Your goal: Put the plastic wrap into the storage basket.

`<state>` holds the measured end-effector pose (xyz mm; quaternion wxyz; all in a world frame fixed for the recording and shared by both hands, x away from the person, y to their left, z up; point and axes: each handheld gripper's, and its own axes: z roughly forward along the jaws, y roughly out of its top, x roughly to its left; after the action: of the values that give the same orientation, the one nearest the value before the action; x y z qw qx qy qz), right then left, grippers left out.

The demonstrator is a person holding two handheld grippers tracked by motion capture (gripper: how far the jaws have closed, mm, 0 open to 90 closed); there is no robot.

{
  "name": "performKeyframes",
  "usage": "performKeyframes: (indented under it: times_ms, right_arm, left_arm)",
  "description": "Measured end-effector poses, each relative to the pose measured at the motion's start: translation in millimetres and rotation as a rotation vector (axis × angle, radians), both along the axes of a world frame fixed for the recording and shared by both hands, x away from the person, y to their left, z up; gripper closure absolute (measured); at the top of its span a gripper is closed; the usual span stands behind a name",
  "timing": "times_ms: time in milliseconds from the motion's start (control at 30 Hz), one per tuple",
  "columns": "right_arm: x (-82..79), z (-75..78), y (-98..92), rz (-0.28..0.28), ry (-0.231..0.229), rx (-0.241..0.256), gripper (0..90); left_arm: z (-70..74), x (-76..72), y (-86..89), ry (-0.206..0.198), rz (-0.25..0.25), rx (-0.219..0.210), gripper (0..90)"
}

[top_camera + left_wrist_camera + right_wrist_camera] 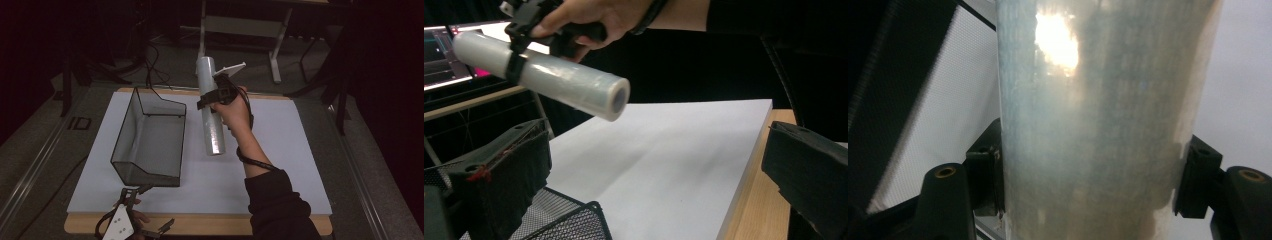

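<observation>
Two grippers are in my hands at this table. My left gripper (131, 207) is down low at the near edge of the table, close to me. Its jaws are wide apart and hold nothing. In the left gripper view I see one black jaw on each side with lots of room between them.

Just past it sits a black mesh basket (148, 137) on the white board (280, 150). It has tall wire walls and an open top. The near corner of the basket (574, 220) shows low in the left gripper view too.

To the right of the basket, my right hand (235, 112) holds my right gripper (216, 95) up in the air. Its jaws are squeezed on a roll of clear wrap (210, 107). The roll is long and shiny. It is up off the board and tilts a bit, with its low end nearer to me. In the right gripper view the roll (1098, 125) sits tight between the two black pads (985, 175).
</observation>
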<state>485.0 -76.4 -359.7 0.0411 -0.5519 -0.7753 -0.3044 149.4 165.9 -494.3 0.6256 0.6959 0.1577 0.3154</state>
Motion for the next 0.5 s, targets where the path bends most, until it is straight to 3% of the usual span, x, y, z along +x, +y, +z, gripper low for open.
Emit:
performKeyframes:
  times_ms: [67, 200, 267, 367, 500]
  right_arm:
    - [-0.7, 1.6, 8.8, -0.004, -0.023, 0.006, 32.1]
    - [-1.3, 4.2, 18.5, -0.013, -0.037, 0.068, 32.0]
    - [-5.0, 10.1, 30.1, -0.021, -0.084, 0.105, 32.0]
    - [-7.6, 13.9, 38.6, -0.043, -0.109, 0.155, 32.0]
    - [-12.6, 13.2, 50.8, -0.052, -0.157, 0.205, 32.0]
  left_arm:
    - [0.3, -0.2, 0.1, -0.005, 0.0, 0.0, 0.0]
    - [2.0, -0.8, 7.2, -0.022, 0.039, 0.003, 0.0]
    - [2.3, 0.2, 10.6, -0.014, 0.05, -0.019, 0.0]
    - [2.6, 1.0, 10.8, -0.009, 0.052, -0.029, 0.0]
    - [2.9, -1.3, 9.3, -0.025, 0.057, -0.009, 0.0]
